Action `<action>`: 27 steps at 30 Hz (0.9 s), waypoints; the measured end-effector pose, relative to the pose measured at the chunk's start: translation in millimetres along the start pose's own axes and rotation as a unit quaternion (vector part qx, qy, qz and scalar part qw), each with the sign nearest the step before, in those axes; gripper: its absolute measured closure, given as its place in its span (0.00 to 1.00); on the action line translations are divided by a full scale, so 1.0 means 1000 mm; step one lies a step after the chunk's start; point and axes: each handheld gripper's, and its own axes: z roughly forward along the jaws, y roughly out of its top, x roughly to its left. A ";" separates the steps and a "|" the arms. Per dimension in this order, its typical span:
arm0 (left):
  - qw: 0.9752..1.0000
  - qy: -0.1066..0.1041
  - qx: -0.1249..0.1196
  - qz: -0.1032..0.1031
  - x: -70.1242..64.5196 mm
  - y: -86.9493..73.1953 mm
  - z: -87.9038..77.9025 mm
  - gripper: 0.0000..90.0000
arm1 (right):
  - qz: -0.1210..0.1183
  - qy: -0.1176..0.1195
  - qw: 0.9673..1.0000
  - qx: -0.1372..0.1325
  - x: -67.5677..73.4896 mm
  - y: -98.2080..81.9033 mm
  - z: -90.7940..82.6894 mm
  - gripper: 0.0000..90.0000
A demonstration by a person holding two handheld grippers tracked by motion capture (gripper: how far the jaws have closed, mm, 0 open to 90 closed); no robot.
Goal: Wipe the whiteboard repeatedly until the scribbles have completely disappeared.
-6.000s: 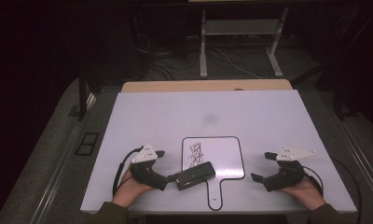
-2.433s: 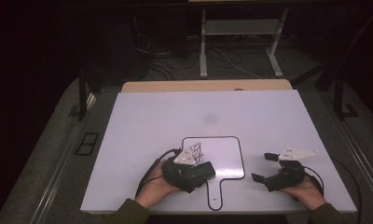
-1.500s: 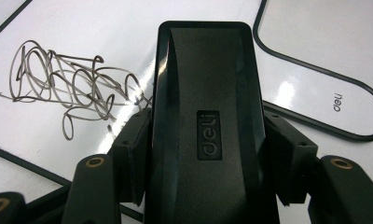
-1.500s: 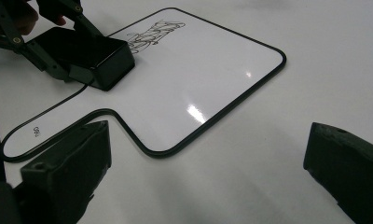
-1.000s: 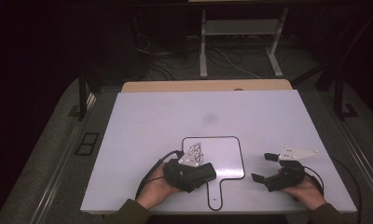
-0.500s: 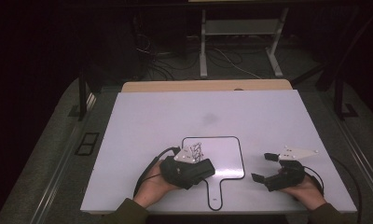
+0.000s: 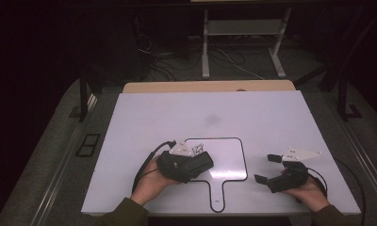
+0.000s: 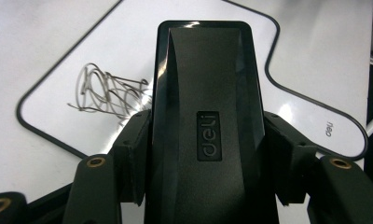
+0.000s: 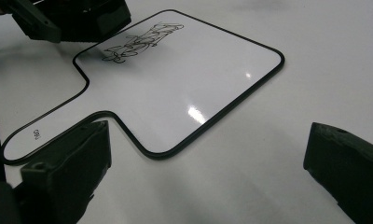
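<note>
the left hand-held gripper [image 8: 201,154] pinches a black eraser [image 8: 205,116] by its two long sides, jaws pressed against it. the eraser hangs just above the small paddle-shaped whiteboard [image 8: 310,70] on the white desk [image 7: 252,113], beside a tangle of black scribble [image 8: 107,91] — touching or not, cannot tell. the right hand-held gripper [image 7: 271,169] sits near the board's right edge, jaws spread wide with nothing between them — well apart from the eraser.
</note>
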 end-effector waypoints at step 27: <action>1.000 0.018 -0.005 -0.022 0.057 0.033 0.006 0.44 | 0.008 -0.005 1.000 -0.004 -0.002 0.000 -0.001 0.00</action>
